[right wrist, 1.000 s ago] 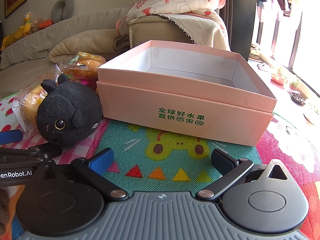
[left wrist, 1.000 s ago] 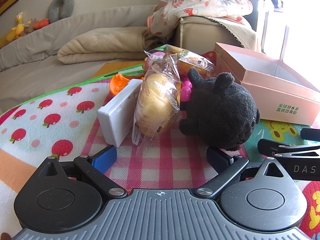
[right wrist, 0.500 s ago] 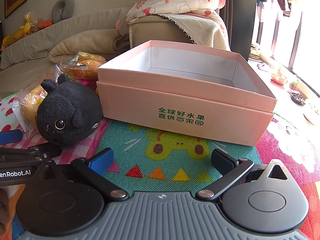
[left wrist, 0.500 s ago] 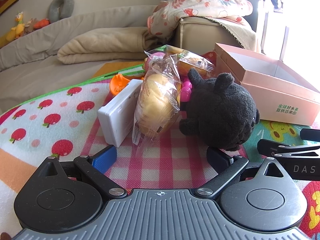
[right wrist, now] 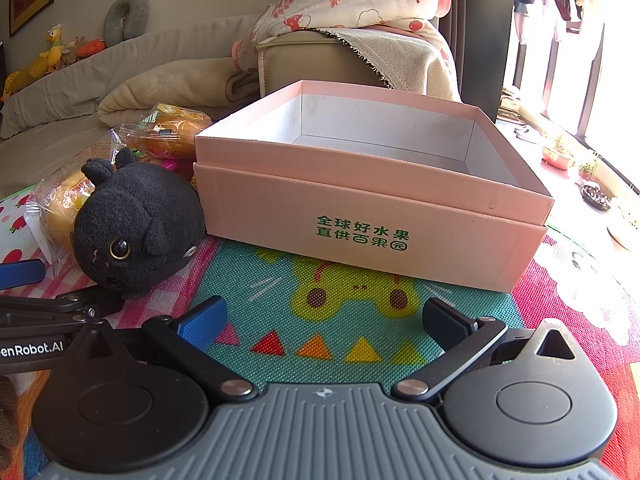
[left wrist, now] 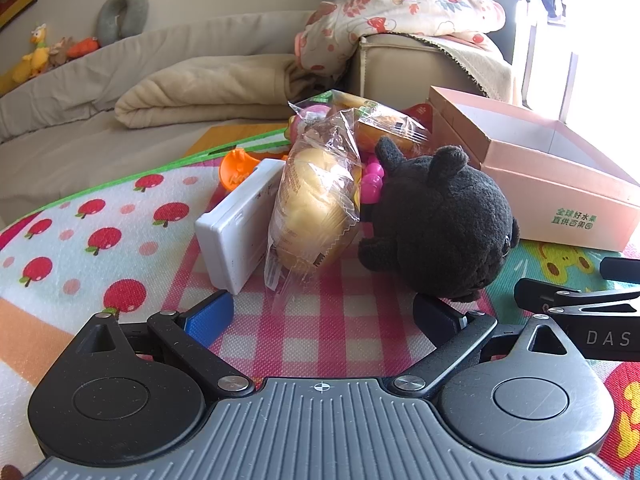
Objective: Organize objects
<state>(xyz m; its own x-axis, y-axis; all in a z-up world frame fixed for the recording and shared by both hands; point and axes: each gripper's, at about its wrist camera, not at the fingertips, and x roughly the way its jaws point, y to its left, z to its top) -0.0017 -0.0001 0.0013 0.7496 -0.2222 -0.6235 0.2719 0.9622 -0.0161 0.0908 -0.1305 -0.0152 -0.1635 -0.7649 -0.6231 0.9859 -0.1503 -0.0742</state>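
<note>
Nothing has moved; patterned play mat [right wrist: 340, 276] fronts a sofa [left wrist: 168, 80].

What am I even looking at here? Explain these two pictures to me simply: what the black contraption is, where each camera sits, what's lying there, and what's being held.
There is no robot here. A person holds a hand-held gripper in each hand, and each carries a camera looking forward along its two fingers.

The left wrist view shows the left gripper, open and holding nothing. In front of it, on a colourful play mat, lie a white case, a bagged bun and a black plush cat.

The right wrist view shows the right gripper, also open and holding nothing, facing a pink box with green print. What shows of the box's inside is bare. The same cat sits left of the box, with another bagged bread behind it. Each gripper also appears at the edge of the other's picture.

A sofa with blankets is behind.
</note>
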